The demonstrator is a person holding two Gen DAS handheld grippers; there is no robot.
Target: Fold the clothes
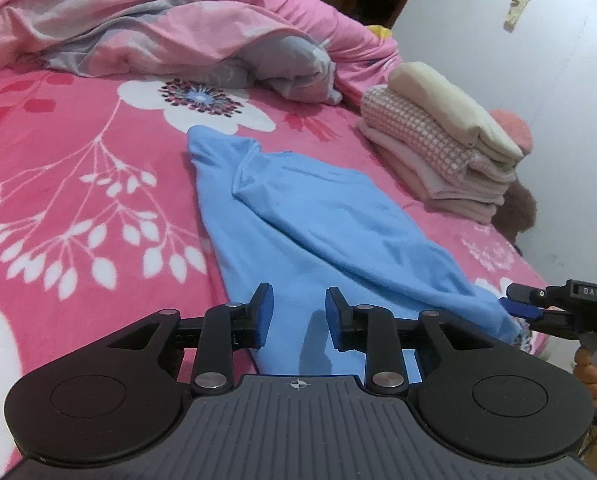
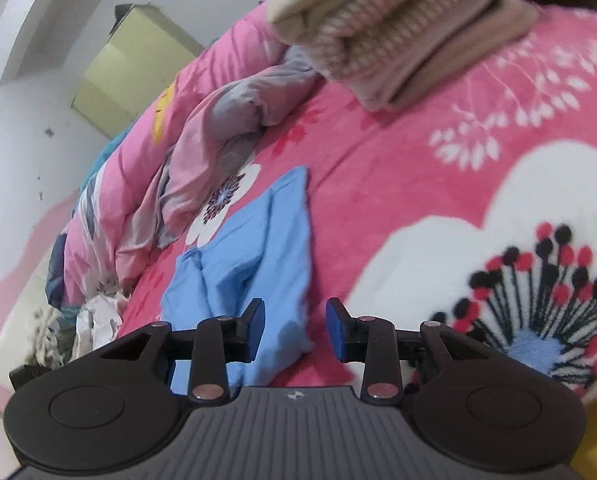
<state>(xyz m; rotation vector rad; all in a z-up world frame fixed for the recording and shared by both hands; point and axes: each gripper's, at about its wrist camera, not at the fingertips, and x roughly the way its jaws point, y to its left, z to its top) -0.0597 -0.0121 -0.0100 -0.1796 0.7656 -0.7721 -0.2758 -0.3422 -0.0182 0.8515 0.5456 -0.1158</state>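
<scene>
A light blue garment (image 1: pixel 298 216) is seen spread lengthwise on a pink floral blanket (image 1: pixel 78 184) that covers the bed. It is partly folded: one long flap is laid over the body of the cloth, and a crumpled end lies at the far side, beside a large white flower in the print.

The left gripper (image 1: pixel 299 316) is held low over the near edge of the garment. Its jaws are spread, with blue cloth visible in the gap between them, but nothing is pinched by the pads. The right gripper (image 2: pixel 295 326) is likewise parted and empty; it is placed over the corner of the garment (image 2: pixel 254 264), with pink blanket showing under its right finger. In the left wrist view the right gripper (image 1: pixel 516 304) is seen at the right edge of the bed, close to the garment's near corner, its handle gripped by a hand (image 1: pixel 592 376).

Beyond the garment, to the right, a stack of folded clothes (image 1: pixel 438 148) is set near the edge of the bed: a cream piece on top, a pink checked piece below it, pale pink pieces beneath. It stands apart from the blue garment. Behind the stack something pink and something brown are partly hidden. A rumpled pink and grey quilt (image 1: pixel 158 32) is heaped across the far side of the bed, near the garment's far end but not touching it. A white wall (image 1: pixel 538 60) is seen behind.
</scene>
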